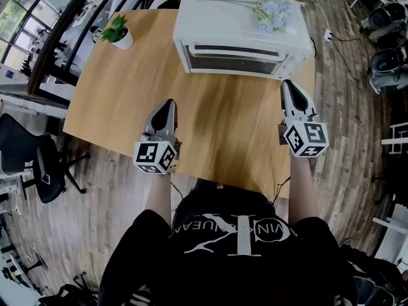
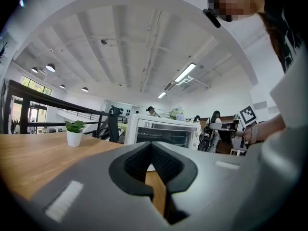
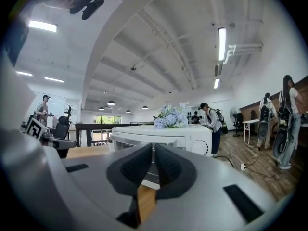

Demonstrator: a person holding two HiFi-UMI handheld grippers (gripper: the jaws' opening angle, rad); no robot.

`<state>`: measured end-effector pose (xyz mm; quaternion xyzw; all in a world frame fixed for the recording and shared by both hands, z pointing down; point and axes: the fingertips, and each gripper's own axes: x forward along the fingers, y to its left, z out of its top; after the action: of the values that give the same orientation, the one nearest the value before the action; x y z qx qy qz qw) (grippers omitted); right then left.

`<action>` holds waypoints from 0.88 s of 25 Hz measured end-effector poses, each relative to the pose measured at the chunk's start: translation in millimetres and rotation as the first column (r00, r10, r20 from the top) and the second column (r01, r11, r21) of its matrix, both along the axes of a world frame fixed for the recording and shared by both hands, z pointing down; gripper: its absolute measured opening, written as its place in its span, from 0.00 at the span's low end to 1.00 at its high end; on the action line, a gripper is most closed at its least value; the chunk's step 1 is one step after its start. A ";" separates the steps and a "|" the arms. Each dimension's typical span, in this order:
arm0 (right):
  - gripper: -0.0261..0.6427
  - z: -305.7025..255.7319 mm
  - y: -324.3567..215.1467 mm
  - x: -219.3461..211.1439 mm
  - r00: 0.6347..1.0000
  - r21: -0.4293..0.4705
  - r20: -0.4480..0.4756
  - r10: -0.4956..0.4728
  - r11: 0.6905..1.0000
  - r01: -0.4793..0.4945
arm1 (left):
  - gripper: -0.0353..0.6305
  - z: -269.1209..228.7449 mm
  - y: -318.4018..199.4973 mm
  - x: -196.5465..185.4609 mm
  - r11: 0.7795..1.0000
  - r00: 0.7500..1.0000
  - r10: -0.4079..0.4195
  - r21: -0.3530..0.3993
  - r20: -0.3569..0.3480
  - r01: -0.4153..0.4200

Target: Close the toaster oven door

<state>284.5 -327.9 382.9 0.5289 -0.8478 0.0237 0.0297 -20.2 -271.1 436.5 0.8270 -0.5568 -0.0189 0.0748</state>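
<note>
— Where is the oven (image 1: pixel 242 24)?
— Far on the tabletop (image 1: pixel 115 101); its door (image 1: pixel 233 62) looks shut already. The left hand-held gripper (image 1: pixel 168 106) and right hand-held gripper (image 1: pixel 289 86) hang nearer, jaws together, empty. A flat nudge on the top edge would confirm.

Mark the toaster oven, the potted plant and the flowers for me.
toaster oven (image 1: pixel 236 61), head view, front door glass.
potted plant (image 1: pixel 115 29), head view, green leaves.
flowers (image 1: pixel 271 8), head view, blue blooms.

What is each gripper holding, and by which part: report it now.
Nothing is held. The left gripper and the right gripper both have jaws together on nothing, short of the toaster oven.
</note>
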 end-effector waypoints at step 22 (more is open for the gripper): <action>0.07 31.1 57.9 2.4 0.999 -0.064 0.030 -0.032 0.997 0.034 | 0.04 -15.9 23.2 2.7 0.998 0.998 -0.030 0.059 0.050 0.027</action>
<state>286.8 -270.0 414.0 0.5132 -0.8555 0.0585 0.0348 -17.5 -248.0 420.6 0.8210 -0.5696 -0.0151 0.0361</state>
